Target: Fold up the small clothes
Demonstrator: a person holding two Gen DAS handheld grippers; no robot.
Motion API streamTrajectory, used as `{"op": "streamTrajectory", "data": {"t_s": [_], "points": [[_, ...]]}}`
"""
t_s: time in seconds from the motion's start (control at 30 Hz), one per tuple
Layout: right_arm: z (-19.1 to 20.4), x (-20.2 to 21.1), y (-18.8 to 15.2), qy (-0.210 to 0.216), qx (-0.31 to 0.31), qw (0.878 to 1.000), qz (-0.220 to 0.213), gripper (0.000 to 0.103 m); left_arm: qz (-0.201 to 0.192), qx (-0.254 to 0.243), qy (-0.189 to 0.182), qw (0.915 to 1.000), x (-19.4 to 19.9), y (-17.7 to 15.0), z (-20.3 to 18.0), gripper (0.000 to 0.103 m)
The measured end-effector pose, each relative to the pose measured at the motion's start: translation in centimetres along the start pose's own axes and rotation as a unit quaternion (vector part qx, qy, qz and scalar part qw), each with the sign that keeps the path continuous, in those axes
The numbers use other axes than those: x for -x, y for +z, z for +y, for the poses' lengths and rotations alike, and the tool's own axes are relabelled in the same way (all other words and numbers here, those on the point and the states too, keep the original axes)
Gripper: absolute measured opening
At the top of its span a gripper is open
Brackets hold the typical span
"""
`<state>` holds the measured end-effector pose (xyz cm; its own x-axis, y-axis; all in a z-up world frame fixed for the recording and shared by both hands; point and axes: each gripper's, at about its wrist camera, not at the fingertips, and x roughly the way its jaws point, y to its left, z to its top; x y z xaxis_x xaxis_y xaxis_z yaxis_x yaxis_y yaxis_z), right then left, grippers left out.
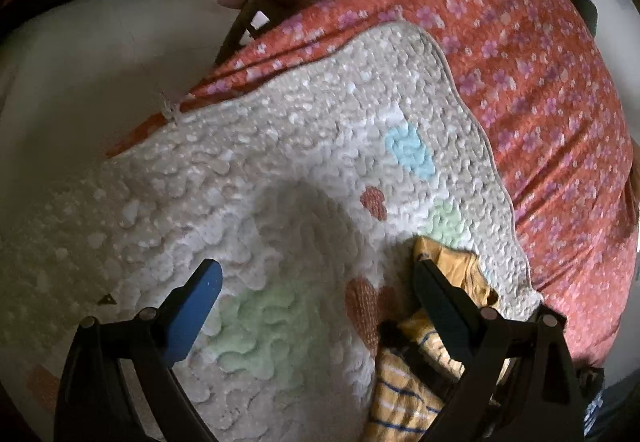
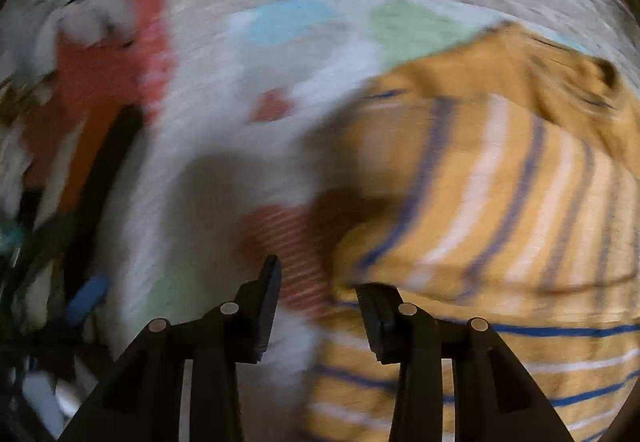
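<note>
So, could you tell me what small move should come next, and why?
Probably bring the open right gripper onto the near edge of the yellow striped garment: its jaws hold nothing, and the cloth lies bunched on the quilted mat. The left gripper is open too.

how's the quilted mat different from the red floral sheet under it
Colour: the quilted mat is pale grey-white with scattered blue, green and red hearts; the red floral sheet is orange-red with small pink flowers.
Texture: the mat is thick and puffy with stitched bumps; the sheet is thin and smooth, with a few creases.
Position: the mat lies on top and carries the yellow striped garment; the sheet lies beneath and extends past the mat's wavy edge.
Both are spread flat.
</note>
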<state>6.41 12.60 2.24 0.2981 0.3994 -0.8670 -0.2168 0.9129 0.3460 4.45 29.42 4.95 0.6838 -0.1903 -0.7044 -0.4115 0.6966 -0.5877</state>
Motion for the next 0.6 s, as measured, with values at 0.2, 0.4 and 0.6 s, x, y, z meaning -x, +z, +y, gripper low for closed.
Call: {"op": "streamTrajectory", "data": {"t_s": [0.2, 0.4, 0.6], "points": [[0.9, 1.1, -2.4, 0.104, -0.005, 0.994, 0.038, 0.049, -0.006, 0.011, 0.012, 0.9999, 0.1, 0.2, 0.8, 0.096], [-5.2, 8.6, -0.6, 0.003, 0.003, 0.999, -0.046, 0.049, 0.01, -0.017, 0.017, 0.9996, -0.9, -0.5, -0.6, 0.096], [-10.9, 7.9, 6.4, 0.014, -0.062, 0.997, -0.048, 0.049, 0.025, -0.116, 0.009, 0.993, -3.2, -2.7, -6.2, 0.096]]}}
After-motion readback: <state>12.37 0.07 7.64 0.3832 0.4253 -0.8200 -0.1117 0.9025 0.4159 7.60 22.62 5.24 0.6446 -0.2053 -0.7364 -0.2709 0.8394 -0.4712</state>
